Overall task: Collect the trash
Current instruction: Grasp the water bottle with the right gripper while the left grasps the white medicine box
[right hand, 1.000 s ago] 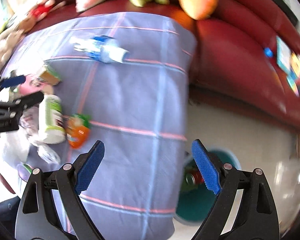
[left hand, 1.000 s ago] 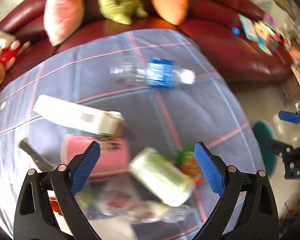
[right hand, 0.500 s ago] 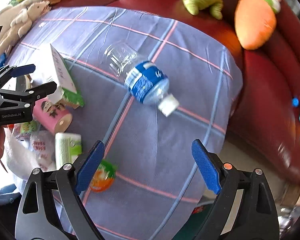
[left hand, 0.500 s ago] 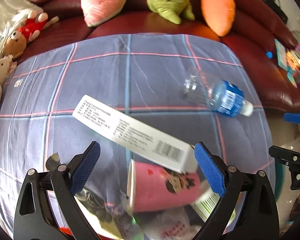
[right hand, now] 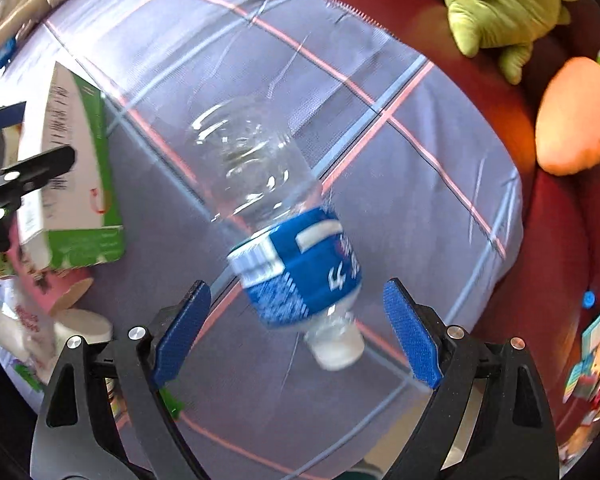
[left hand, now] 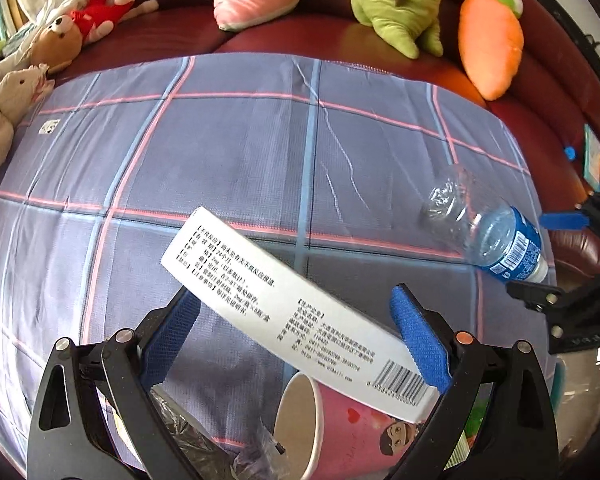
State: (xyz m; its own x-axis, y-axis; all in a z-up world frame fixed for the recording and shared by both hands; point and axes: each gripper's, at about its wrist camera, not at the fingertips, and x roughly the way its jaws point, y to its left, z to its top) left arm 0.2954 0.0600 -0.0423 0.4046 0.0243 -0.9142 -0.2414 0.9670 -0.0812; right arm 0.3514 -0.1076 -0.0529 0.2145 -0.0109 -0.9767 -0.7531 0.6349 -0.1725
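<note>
Left gripper (left hand: 296, 334) jaws spread wide, pointing steeply down over the box (left hand: 296, 312). The long white box lies slantwise across the gap between the pads; neither pad visibly presses on it, so nothing gripped. Its near end overlaps a pink cup (left hand: 340, 428) lying on its side, mouth facing left. Crumpled clear wrapper (left hand: 204, 452) sits at the bottom edge, just beside the cup.

Right gripper (right hand: 296, 330) jaws also released, wide apart. The bottle (right hand: 284, 236) lies on the checked cloth (right hand: 420, 216) with its white cap end between the blue pads, clear of both; blue label just above the gap, clear crushed body pointing away. Frame is a bit blurred.

From the right wrist view, box (right hand: 66, 168) is left of the bottle, well apart, green face showing, with the left gripper's black fingers over it. From the left wrist view, bottle (left hand: 488, 228) is near the cloth's right edge, right gripper just beside it.

Plush carrot (left hand: 490, 42) and green plush (left hand: 396, 0) sit on the red sofa (left hand: 164, 36) behind the cloth.
</note>
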